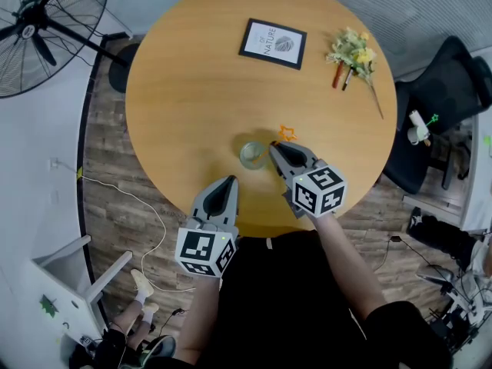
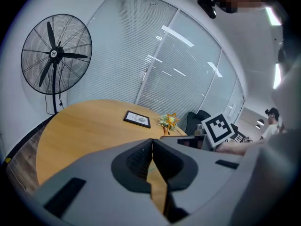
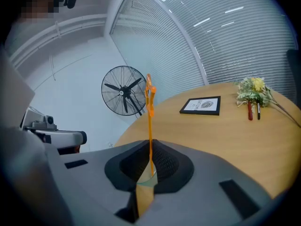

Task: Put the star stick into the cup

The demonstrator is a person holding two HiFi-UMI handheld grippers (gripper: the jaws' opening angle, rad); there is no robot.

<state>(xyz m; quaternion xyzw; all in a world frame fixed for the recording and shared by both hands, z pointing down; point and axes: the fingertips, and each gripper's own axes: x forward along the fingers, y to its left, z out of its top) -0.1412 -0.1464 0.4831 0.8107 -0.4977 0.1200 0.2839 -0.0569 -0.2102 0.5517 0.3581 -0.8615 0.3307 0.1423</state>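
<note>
Right gripper (image 1: 277, 151) clamps the star stick (image 1: 287, 133) upright just beside the cup (image 1: 252, 154), near the table's (image 1: 177, 91) front edge, seemingly poised to lower it in. Left gripper (image 1: 228, 183), jaws pressed together on nothing, idles at that edge. Only the right gripper view shows the pinch on the shaft; only the head view shows the whole cup.

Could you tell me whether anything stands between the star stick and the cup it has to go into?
Nothing visible does. The right tongs hold the star stick upright close beside the cup. The shut left tongs are nearer the person, out of the path.
</note>
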